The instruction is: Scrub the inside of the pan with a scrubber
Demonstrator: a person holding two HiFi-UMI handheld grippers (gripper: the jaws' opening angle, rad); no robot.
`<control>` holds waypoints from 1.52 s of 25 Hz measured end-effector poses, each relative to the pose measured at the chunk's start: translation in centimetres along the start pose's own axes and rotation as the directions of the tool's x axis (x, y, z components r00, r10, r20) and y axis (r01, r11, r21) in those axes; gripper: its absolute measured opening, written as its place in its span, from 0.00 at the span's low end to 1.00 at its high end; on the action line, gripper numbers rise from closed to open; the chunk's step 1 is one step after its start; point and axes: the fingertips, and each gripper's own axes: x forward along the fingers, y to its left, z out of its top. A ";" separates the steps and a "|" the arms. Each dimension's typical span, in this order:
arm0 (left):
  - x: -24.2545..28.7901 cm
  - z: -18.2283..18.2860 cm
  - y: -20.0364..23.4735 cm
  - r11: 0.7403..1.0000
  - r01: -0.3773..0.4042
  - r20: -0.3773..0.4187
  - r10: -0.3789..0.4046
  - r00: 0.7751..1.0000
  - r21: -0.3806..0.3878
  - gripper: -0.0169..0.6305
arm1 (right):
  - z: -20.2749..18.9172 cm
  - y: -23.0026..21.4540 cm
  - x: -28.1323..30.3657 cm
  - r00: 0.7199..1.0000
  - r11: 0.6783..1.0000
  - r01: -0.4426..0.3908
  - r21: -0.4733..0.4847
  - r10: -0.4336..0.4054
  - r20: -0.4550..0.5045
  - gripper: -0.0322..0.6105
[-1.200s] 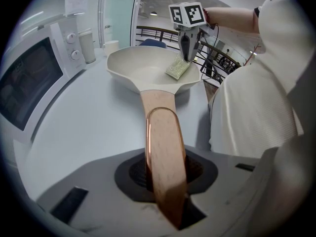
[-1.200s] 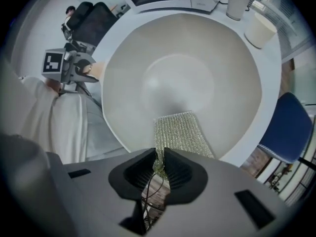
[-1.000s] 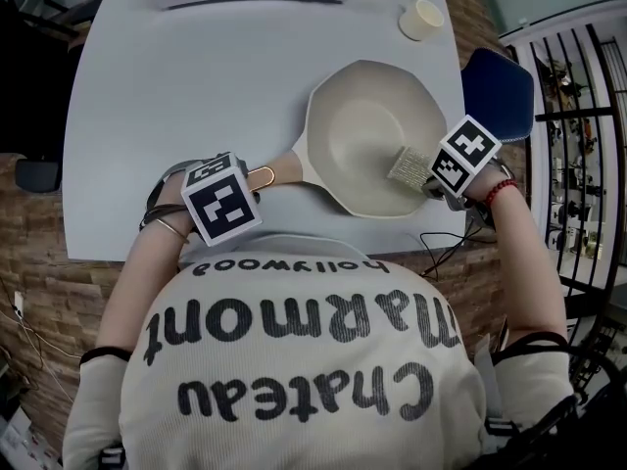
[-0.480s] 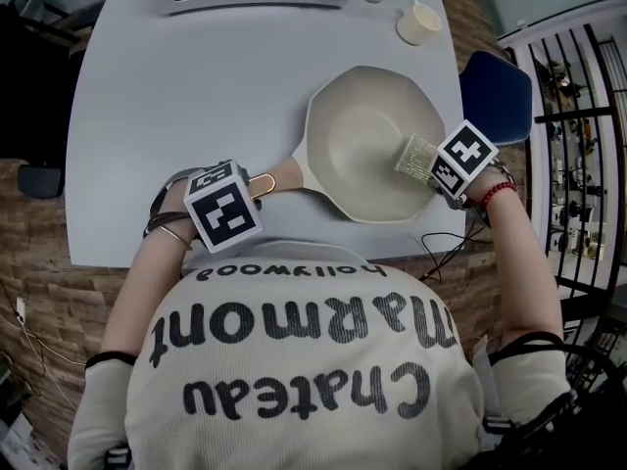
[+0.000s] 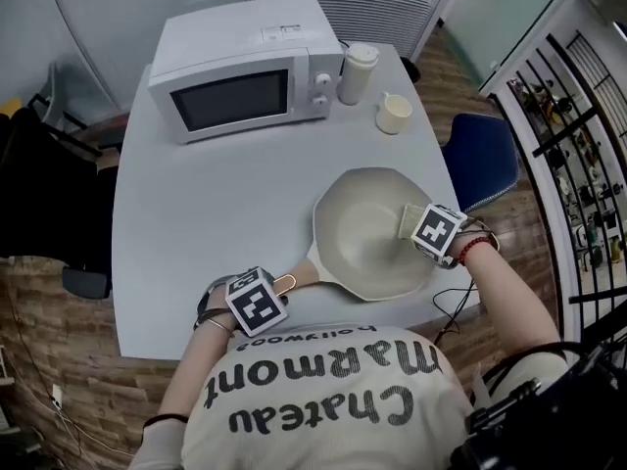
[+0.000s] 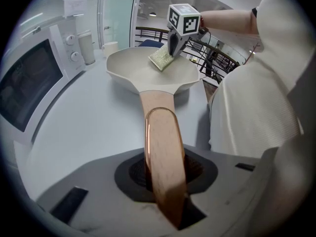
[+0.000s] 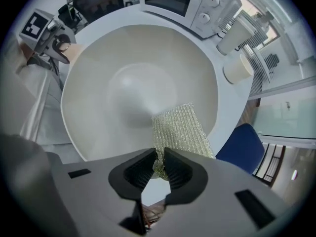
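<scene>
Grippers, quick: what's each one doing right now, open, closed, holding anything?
Left gripper: jaws closed on the pan handle.
Right gripper: jaws closed on the scrubber, inside the pan.

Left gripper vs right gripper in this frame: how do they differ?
The left gripper is shut on the pan handle; the right gripper on the scrubber. The left gripper's jaws stand wider, round the thick handle; the right gripper's nearly meet on thin mesh. The left gripper sits outside the pan; the right gripper is over its inside. Both are gripping and carry a marker cube.
</scene>
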 end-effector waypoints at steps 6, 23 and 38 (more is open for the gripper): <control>-0.1 0.3 0.9 0.999 -0.048 0.006 0.048 0.999 0.014 0.21 | 3.1 -2.5 0.2 0.954 0.971 0.238 -0.019 -0.230 0.192 0.13; -3.3 -1.2 1.5 0.953 -0.302 0.054 0.302 0.952 -0.011 0.33 | 5.5 1.0 -14.0 0.002 0.309 -0.949 0.062 -0.193 0.981 0.13; -8.4 -6.8 0.5 0.946 -0.303 0.197 0.320 0.927 -0.112 0.32 | -4.0 7.4 -15.6 -0.118 0.274 -0.962 0.000 -0.415 0.902 0.13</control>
